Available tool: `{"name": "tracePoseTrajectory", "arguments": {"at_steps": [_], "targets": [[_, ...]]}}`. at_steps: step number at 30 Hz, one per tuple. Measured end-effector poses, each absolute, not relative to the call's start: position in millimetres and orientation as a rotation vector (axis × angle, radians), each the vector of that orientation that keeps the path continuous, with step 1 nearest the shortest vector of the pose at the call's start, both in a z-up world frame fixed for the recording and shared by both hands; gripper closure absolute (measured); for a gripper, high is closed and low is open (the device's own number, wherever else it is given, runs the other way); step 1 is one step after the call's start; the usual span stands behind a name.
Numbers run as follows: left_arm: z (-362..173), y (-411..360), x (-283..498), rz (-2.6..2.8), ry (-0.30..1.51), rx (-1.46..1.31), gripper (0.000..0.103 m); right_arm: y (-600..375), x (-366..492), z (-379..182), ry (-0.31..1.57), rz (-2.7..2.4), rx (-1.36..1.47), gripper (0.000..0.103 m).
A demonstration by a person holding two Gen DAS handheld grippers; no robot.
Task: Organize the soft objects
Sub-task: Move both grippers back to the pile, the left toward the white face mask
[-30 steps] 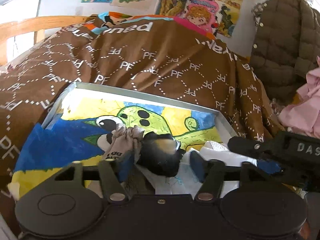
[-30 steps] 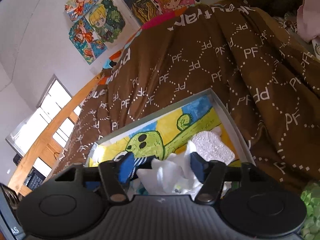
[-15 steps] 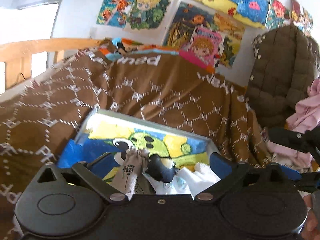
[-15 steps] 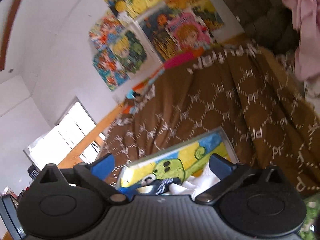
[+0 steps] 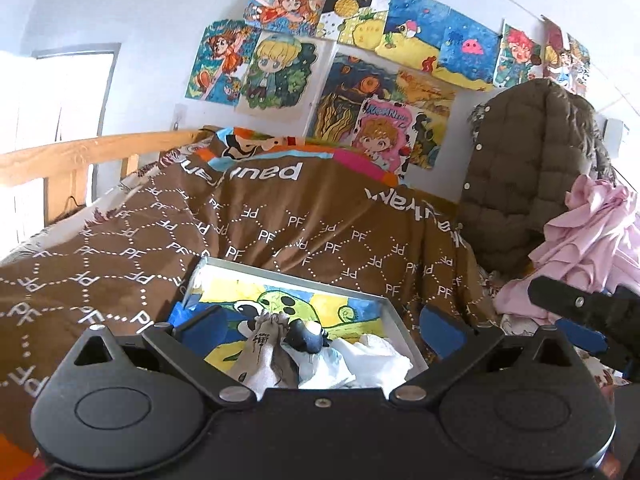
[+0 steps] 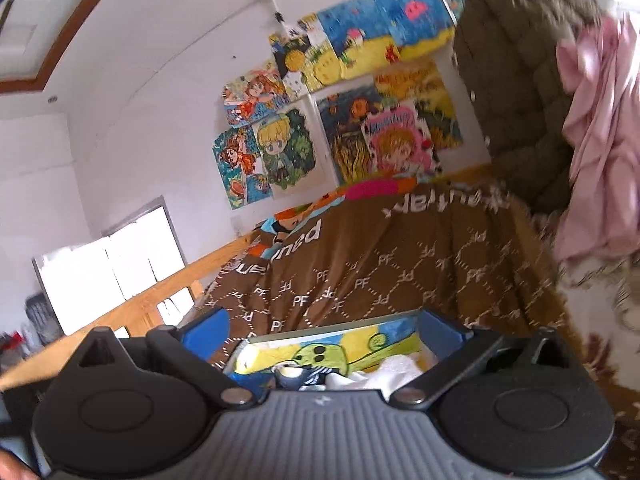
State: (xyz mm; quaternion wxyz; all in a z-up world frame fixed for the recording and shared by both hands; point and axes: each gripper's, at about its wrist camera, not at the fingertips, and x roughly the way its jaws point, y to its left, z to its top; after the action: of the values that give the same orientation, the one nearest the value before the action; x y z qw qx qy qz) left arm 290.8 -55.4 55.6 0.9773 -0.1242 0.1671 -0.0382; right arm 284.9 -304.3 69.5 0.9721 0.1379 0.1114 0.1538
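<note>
A shallow box point(image 5: 394, 314) with a painted green cartoon bottom lies on the brown bedspread point(image 5: 280, 224). In it lie a grey printed sock point(image 5: 260, 354), a black soft piece point(image 5: 306, 334) and white cloth point(image 5: 372, 358). My left gripper point(image 5: 320, 326) is open and empty, raised above the box's near side. My right gripper point(image 6: 320, 332) is open and empty too, held above the same box point(image 6: 248, 348), where white cloth point(image 6: 396, 370) and a striped dark piece point(image 6: 298, 376) show.
A wooden bed rail point(image 5: 80, 156) runs at the left. An olive quilted jacket point(image 5: 528, 176) and pink cloth point(image 5: 588, 240) hang at the right. Drawings point(image 5: 360, 64) cover the wall. The right gripper's arm point(image 5: 580, 312) shows at the left view's right edge.
Both grippers opened, letting go of the soft items into the box, and pulled up and back; the box now looks smaller and lower in both views.
</note>
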Motion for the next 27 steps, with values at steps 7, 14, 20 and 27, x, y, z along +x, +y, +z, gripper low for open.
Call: {"name": "tracePoseTrajectory", "arguments": {"at_steps": [7,14,20,27], "targets": [[56,-58,239,-0.065,0.282,-0.207,0.001,-290,225,61,0.163,0.236,0.162,0.000],[49,-60,196,-0.073,0.240,-0.167,0.001,-282,185,47,0.140,0.212,0.129,0.000],[38,-54,171,-0.078,0.232,-0.145,0.001,-275,161,32,0.194,0.192,0.099,0.000],[25,-44,158,-0.070,0.273,-0.134,0.001,-268,151,17,0.258,0.168,0.091,0.000]]}}
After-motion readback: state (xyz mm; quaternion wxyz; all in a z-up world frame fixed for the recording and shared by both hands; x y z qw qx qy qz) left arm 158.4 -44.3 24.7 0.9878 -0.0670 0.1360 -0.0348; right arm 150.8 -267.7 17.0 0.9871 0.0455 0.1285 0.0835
